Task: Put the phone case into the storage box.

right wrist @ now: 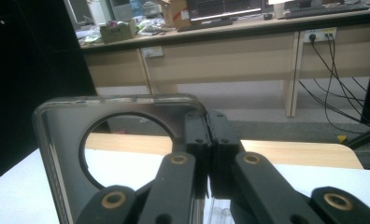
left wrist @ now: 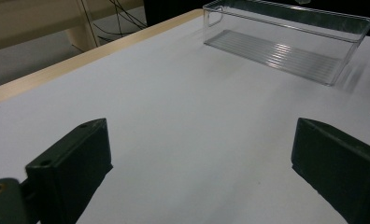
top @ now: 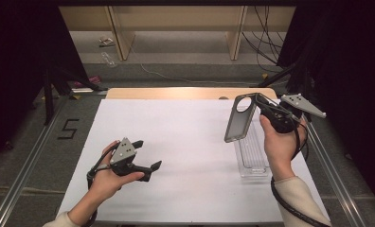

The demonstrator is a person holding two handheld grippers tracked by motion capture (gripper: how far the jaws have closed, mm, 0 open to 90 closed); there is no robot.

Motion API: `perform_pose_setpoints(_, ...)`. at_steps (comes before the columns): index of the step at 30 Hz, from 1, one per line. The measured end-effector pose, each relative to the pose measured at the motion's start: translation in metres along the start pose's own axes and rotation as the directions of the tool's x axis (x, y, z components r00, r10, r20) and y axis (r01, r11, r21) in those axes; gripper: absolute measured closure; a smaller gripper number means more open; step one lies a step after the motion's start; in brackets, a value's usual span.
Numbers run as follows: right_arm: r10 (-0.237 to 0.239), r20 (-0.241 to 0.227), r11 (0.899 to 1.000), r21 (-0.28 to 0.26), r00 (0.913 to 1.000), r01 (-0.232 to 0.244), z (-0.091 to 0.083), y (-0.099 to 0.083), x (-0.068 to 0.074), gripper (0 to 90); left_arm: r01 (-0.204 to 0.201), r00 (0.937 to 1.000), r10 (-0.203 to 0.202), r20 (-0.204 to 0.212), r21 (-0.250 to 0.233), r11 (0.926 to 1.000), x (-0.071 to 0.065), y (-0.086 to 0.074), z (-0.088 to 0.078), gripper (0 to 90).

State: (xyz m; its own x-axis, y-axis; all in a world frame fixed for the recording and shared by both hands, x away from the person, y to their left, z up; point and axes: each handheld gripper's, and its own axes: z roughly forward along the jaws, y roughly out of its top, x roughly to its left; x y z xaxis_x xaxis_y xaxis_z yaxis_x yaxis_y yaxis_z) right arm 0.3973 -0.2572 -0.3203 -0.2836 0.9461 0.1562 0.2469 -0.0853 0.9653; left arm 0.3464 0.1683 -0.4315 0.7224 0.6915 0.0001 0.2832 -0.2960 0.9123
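Grey phone case [top: 240,118] upright, held aloft

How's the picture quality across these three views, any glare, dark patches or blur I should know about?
High view: both side margins fall into black, while the white table sheet is evenly lit. Left gripper view: the clear plastic tray shows bright streaks on its ribbed floor. Right gripper view: the dark translucent phone case and the right gripper look soft up close, the far desks sharper.

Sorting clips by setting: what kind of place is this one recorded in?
Probably a lab or office workroom: a white-covered table ringed by dark curtains, wooden desks bearing a monitor, and loose cables on the floor.
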Motion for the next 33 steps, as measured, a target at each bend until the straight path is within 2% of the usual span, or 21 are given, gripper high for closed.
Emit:
perform_pose_setpoints(25,0.039,0.059,0.999,-0.021,0.9975,-0.038,-0.004,0.002,-0.022,89.1,0.003,1.0,-0.003,-0.001,-0.001,1.0,0.0,0.0,0.0,4.3)
perform_pose_setpoints(33,0.035,0.078,0.999,-0.022,0.9963,-0.033,-0.004,0.002,-0.027,89.1,0.007,1.0,-0.007,-0.005,-0.003,1.0,0.001,0.0,0.0,4.4)
